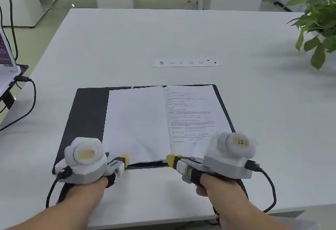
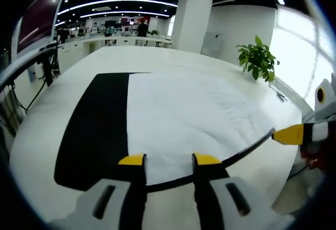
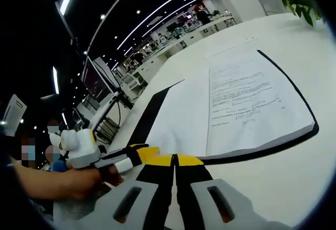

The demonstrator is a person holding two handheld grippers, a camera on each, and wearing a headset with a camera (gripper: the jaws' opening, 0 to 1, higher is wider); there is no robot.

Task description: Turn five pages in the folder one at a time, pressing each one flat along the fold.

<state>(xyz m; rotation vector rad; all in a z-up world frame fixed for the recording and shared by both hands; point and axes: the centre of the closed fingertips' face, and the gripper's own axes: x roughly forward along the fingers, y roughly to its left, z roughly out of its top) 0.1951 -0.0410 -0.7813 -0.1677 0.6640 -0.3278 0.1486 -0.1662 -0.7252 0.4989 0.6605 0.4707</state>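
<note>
Trouble is looming at the six o'clock edge of the folder (image 1: 86,119) lying open on the table (image 1: 273,135), where the left gripper (image 2: 169,159) is hovering jaws apart and the right gripper (image 3: 173,160), clenched on nothing, is risking dragging several pages (image 1: 191,117) instead of one.

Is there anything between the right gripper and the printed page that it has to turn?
Nothing visible. The right gripper, jaws shut, sits at the near edge of the folder, next to the printed page. The left gripper is off to the side, by the blank page.
</note>
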